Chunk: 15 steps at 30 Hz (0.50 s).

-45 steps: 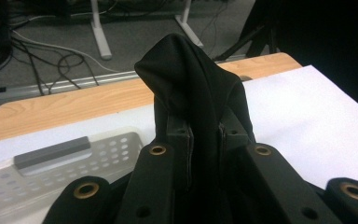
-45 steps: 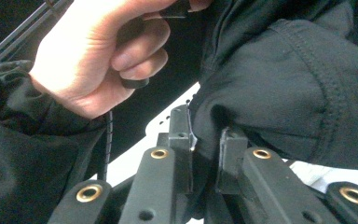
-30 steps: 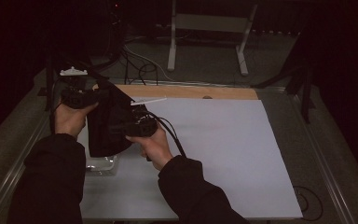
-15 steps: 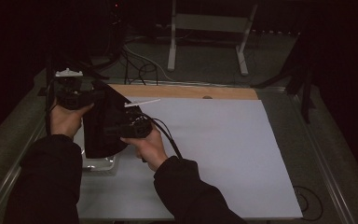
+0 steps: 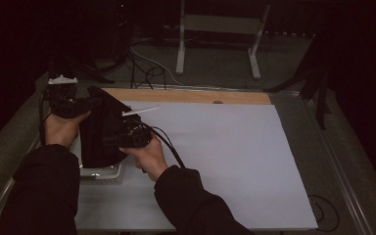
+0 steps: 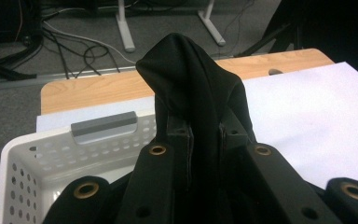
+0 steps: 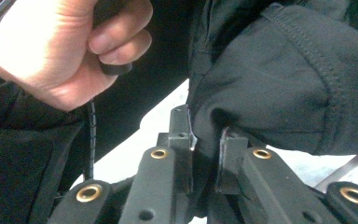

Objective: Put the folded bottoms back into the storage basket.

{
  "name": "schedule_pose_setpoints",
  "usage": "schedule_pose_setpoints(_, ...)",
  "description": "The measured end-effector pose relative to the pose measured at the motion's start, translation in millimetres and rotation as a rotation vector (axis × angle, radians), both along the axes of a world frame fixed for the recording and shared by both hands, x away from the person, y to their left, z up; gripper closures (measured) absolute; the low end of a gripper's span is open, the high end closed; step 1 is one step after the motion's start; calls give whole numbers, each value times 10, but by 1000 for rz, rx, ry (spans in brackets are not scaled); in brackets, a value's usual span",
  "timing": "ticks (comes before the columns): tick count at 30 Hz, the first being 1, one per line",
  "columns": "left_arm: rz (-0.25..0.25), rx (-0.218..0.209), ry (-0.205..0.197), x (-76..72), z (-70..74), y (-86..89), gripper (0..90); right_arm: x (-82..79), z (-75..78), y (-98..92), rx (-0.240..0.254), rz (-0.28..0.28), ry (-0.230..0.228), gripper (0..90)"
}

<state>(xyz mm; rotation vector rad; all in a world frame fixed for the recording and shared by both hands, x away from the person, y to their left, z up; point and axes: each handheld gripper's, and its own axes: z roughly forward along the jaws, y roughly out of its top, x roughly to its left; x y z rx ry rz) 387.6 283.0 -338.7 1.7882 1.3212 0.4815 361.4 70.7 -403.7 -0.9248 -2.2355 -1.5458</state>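
Black cloth [image 5: 103, 127] pinched in both tongs, left tongs [image 6: 204, 135], right tongs [image 7: 205, 140], white basket [image 6: 42, 154] underneath (perforations clear in left gripper view).

Dim high view with black corners; both gripper views brighter, nearest parts soft

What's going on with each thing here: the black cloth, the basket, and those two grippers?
Black cloth: lifted, stretched between both grippers above the basket.
Basket: white, upright on the table, partly covered by the cloth.
Left gripper: shut on the cloth.
Right gripper: shut on the cloth.
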Motion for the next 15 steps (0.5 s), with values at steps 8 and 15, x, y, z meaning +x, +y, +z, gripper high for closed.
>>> schedule_pose_setpoints(8,7,15,4,-9,-64,18,799,-19,-46,60,-6,-7,6,801)
schedule_pose_setpoints(15,24,15,11,-11,-105,76,799,-36,-89,105,-14,-8,13,800)
